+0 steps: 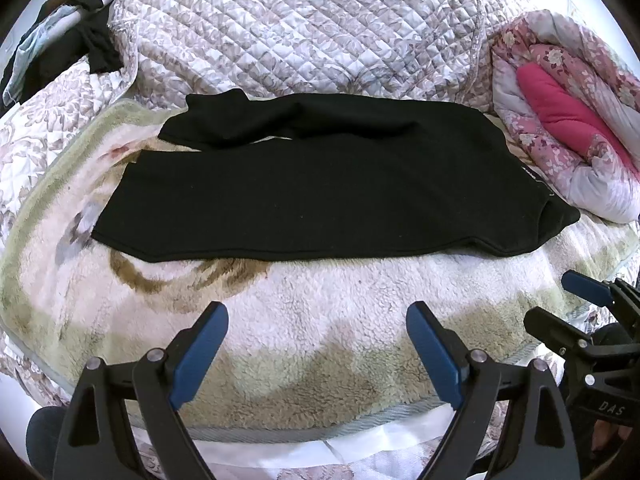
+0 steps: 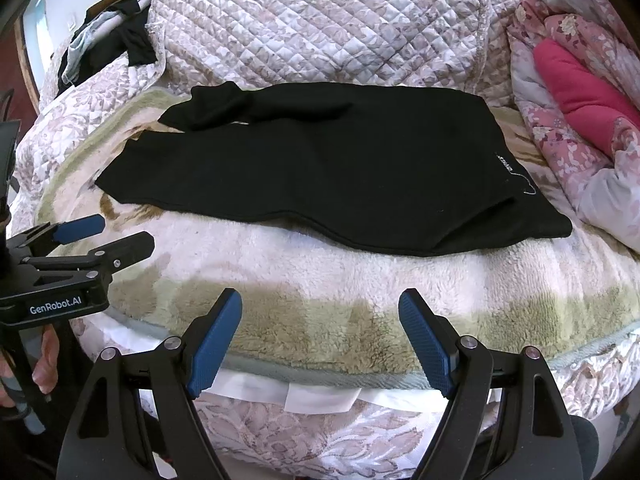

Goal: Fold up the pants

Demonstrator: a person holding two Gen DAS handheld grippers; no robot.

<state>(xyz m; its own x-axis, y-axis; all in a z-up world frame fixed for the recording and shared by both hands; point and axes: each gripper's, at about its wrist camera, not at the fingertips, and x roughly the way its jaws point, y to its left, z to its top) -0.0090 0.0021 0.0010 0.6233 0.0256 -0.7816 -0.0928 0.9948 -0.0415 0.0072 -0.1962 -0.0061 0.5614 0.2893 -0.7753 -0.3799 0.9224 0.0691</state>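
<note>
Right wrist view: left gripper (image 2: 104,236) reads "GenRobot.AI"; pants (image 2: 320,168) lie flat.

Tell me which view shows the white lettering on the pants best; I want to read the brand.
The right wrist view: the white lettering near the waistband of the black pants is larger and sharper. In the left wrist view it is tiny and unreadable.

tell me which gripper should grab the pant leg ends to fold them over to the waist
Left, likely. The left gripper sits open nearer the leg ends; the right gripper is closer to the waist.
</note>
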